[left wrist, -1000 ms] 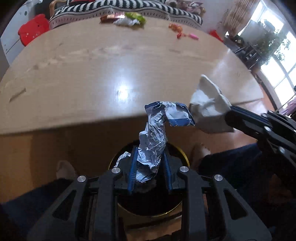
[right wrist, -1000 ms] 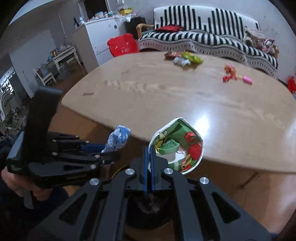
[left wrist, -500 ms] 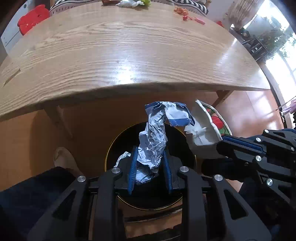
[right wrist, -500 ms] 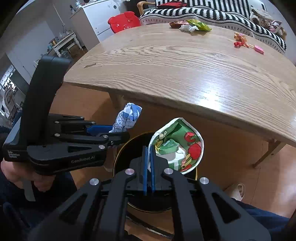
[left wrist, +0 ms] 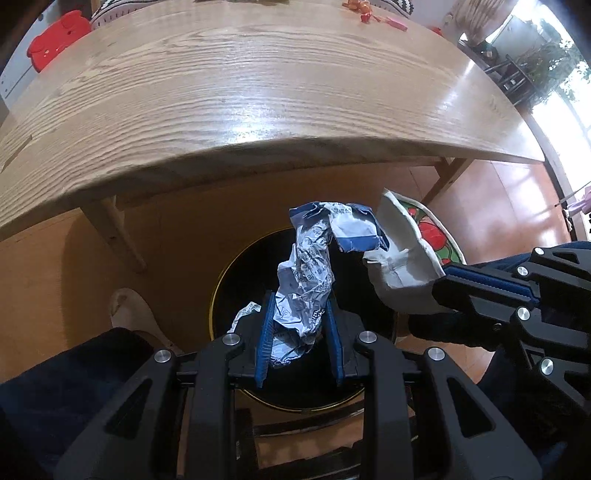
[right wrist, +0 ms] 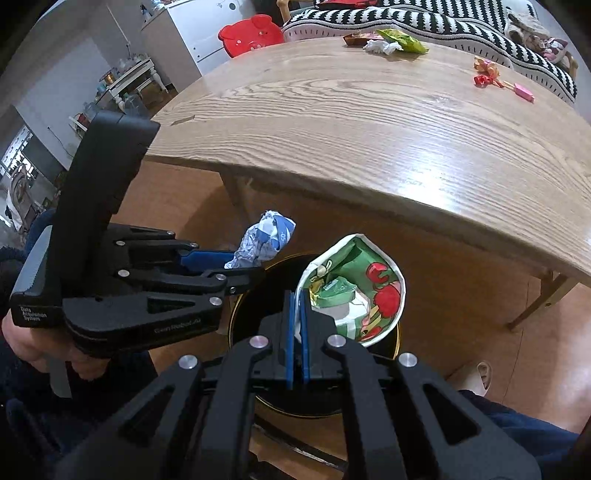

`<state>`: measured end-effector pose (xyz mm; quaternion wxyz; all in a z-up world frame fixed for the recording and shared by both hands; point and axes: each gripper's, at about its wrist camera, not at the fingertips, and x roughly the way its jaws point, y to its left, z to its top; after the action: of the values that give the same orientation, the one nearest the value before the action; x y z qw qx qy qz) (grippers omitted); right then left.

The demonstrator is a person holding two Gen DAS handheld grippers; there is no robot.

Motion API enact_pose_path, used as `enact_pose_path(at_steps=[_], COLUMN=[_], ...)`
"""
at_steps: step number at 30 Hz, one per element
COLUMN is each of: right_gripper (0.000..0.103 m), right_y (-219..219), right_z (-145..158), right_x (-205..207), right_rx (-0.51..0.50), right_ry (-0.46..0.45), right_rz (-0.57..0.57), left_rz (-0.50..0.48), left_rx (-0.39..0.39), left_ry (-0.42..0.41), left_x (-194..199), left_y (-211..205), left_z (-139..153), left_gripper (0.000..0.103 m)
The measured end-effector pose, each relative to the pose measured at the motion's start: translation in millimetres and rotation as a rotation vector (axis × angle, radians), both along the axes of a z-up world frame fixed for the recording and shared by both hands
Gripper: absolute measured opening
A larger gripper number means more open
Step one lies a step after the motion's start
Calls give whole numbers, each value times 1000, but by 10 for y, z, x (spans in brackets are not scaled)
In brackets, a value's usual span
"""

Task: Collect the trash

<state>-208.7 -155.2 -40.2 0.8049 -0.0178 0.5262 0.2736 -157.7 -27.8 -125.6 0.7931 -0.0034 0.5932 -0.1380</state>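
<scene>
My left gripper [left wrist: 300, 317] is shut on a crumpled blue-and-white wrapper [left wrist: 310, 266], held over the mouth of a black bin with a gold rim [left wrist: 236, 266] on the floor. My right gripper [right wrist: 296, 306] is shut on the edge of a squashed paper cup [right wrist: 354, 291] with green and red print, also above the bin [right wrist: 251, 317]. In the left wrist view the cup [left wrist: 402, 266] shows its white outside just right of the wrapper, with the right gripper [left wrist: 447, 277] behind it. In the right wrist view the left gripper [right wrist: 243, 266] holds the wrapper [right wrist: 266, 240] at the left.
The wooden table [right wrist: 388, 122] overhangs the bin, its leg [left wrist: 110, 229] to the left. More wrappers [right wrist: 388, 42] and small toys [right wrist: 491, 75] lie at its far edge. A red chair [right wrist: 251, 35] and a striped sofa [right wrist: 424, 18] stand beyond. A slippered foot [left wrist: 129, 314] rests beside the bin.
Both grippers have sunk below the table's edge and tipped downward, bringing the wrapper and the cup over the bin's mouth. Both grips are unchanged.
</scene>
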Motion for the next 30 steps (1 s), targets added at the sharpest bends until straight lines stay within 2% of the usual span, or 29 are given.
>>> enact_pose_path(at_steps=[8,10,12,14,21,22,23,24,25,26,27,30], right_gripper=[4,4,4,4,7,11,22,45,56,75,76,78], right_y=[-10,-32,-51,-68,-119,-127,-136,-162,-186,-236,-259,-322], right_z=[-29,-32,-22,-31,-23,-16,-8,15,42,98,132,260], right_x=[6,-2,13,22,34,35,37,36,33,31,23,6], right_rx=[-3,3,16,11,15,14,12,18,25,39,51,78], right_ry=[15,18,22,27,31,31,28,15,3,-23,-39,-83], right_rz=[7,4,1,-6,-34,-42,-49,-64,-77,-100,-105,-112], left_rz=[-10,-13,-15,-20,-8,-7,5,14,26,32,41,32], left_rx=[19,22,27,26,0,-5,-6,-5,-7,-18,-40,-40], left_ry=[3,4,-5,-12,-8,-9,-15,-17,-15,-11,-15,-40], left_x=[6,3,7,7,7,5,-1,3,12,19,24,11], left_y=[-83,-100,-123,-127,-102,-93,-70,-53,-27,-7,15,28], left_z=[-12,-8,13,32,42,47,63,69,75,79,108,184], left_gripper=[28,36,59,68,84,86,87,87,88,95,96,96])
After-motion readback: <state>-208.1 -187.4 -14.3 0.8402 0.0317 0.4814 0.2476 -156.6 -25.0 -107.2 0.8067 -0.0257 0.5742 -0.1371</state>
